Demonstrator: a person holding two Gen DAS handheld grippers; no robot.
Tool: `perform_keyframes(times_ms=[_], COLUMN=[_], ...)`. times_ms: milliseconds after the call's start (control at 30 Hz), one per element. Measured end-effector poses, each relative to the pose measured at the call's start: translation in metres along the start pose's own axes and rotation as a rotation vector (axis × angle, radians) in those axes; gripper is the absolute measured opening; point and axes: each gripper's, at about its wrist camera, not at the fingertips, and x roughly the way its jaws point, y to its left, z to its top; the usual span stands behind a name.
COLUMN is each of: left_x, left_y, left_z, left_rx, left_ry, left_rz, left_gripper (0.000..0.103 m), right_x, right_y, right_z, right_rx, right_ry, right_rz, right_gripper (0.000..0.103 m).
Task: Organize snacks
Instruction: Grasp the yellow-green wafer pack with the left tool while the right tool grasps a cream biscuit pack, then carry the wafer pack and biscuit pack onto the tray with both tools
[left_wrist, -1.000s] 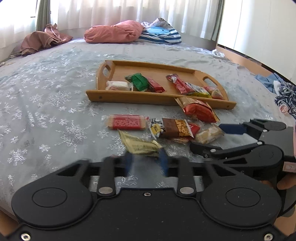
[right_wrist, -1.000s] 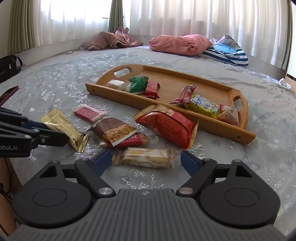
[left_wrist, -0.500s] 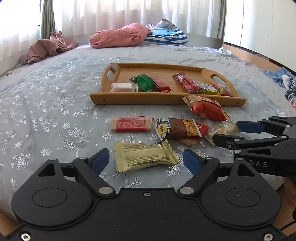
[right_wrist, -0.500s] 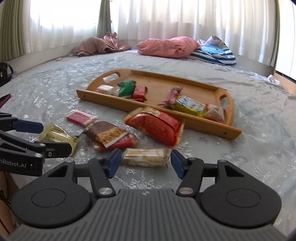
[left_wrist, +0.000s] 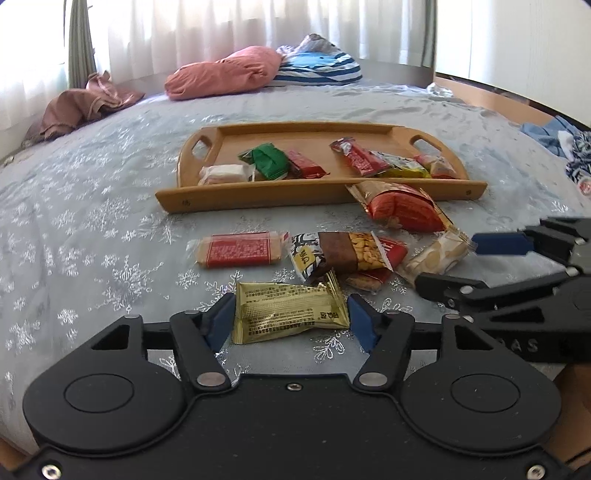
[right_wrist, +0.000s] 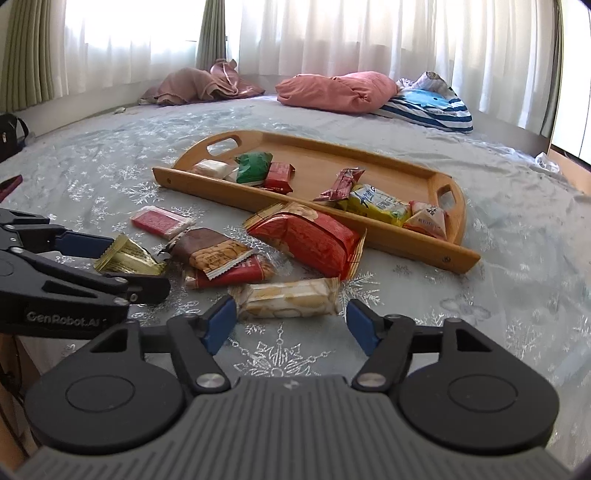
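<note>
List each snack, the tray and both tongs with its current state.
Left tongs: open, straddling the gold packet on the bedspread.
Right tongs: open, pale biscuit pack between the fingers, ungripped.
Wooden tray: flat on the bed, partly filled.
Red bag: outside the tray, touching its front rim.
Red bar: flat on the bedspread.

Location: a bedroom in a home. The working surface is a bed (right_wrist: 517, 258) covered with a snowflake-patterned sheet; a pink pillow (right_wrist: 332, 90), a striped cushion (right_wrist: 432, 107) and crumpled clothing (right_wrist: 195, 85) lie near sheer window curtains (right_wrist: 332, 33).
</note>
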Motion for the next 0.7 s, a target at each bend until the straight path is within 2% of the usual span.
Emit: perform_keyframes(times_ms=[100, 267, 433, 567, 700], left_x=[-0.001, -0.004, -0.009, -0.012, -0.013], left_y=[-0.002, -0.002, 0.004, 0.008, 0.013], left_z=[0.000, 0.000, 0.001, 0.004, 0.007], left_rx=[0.026, 0.026, 0.018, 0.009, -0.004], left_ry=[-0.003, -0.003, -0.009, -0.015, -0.018], left_rz=[-0.001, -0.005, -0.003, 0.002, 0.007], left_gripper=[0.060, 0.060, 0.059, 0.059, 0.059], right_x=[0.005, 0.011, 0.012, 0.011, 0.008], right_y=[-0.003, -0.008, 0.001, 0.008, 0.012], right_z=[0.002, 0.005, 0.005, 0.004, 0.004], right_rx=[0.009, 0.053, 0.012, -0.016, -0.027], right_ry=[0.004, 0.019, 0.013, 0.011, -0.004], right_rz=[-0.007, 0.017, 0.015, 0.020, 0.016], right_gripper=[0.086, 0.087, 0.086, 0.074, 0.068])
